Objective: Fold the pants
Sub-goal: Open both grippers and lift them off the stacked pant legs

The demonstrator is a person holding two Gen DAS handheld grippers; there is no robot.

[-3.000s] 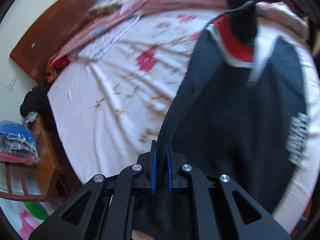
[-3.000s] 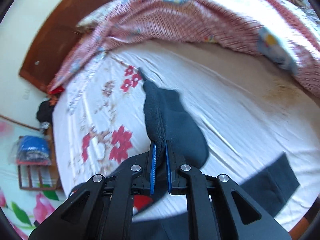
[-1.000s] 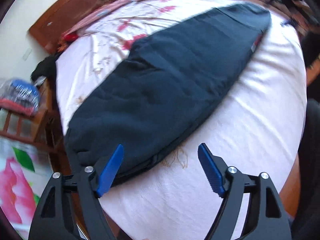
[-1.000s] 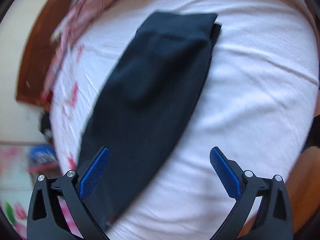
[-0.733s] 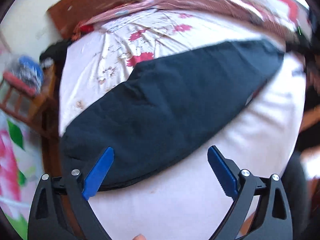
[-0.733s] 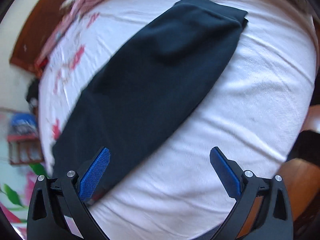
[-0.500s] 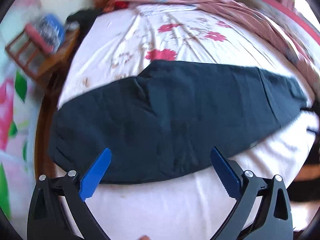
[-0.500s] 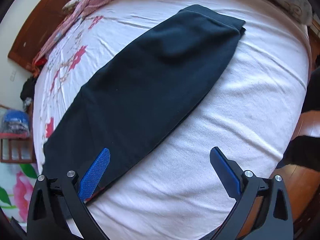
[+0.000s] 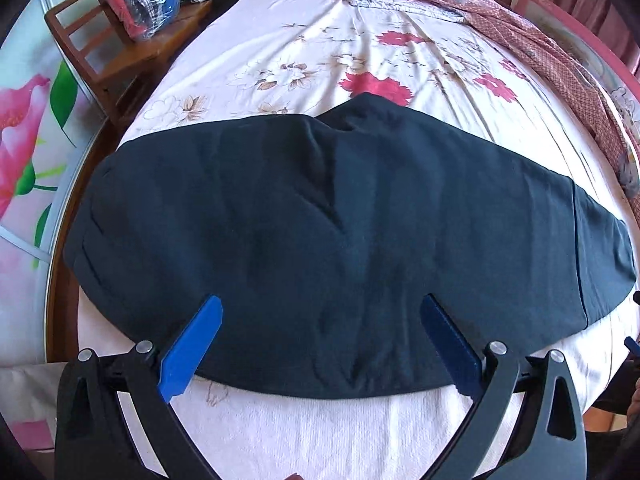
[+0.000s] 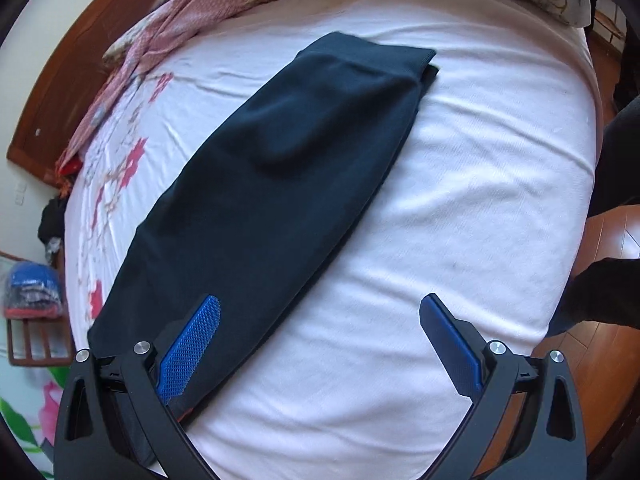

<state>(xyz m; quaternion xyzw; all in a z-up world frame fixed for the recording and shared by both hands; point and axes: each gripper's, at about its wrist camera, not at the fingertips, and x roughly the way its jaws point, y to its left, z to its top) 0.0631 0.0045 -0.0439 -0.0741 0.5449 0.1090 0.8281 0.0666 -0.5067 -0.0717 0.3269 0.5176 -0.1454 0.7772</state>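
Observation:
The dark navy pants (image 9: 340,240) lie flat on the bed, folded lengthwise into one long strip that runs left to right across the left wrist view. In the right wrist view the pants (image 10: 272,184) stretch diagonally from lower left to the cuff end at upper right. My left gripper (image 9: 320,340) is open and empty, above the near edge of the pants' middle. My right gripper (image 10: 320,340) is open and empty, its left finger over the pants' near end.
The bed has a white floral sheet (image 9: 320,48) and a pink checked blanket (image 9: 540,40) bunched along its far side. A wooden chair (image 9: 132,40) with bagged clothes stands at the bed's left. Wooden floor (image 10: 608,320) lies to the right.
Both grippers let go of the pants and opened. The pants went from hanging to lying flat on the bed. The left view has swung round to face the pants side-on.

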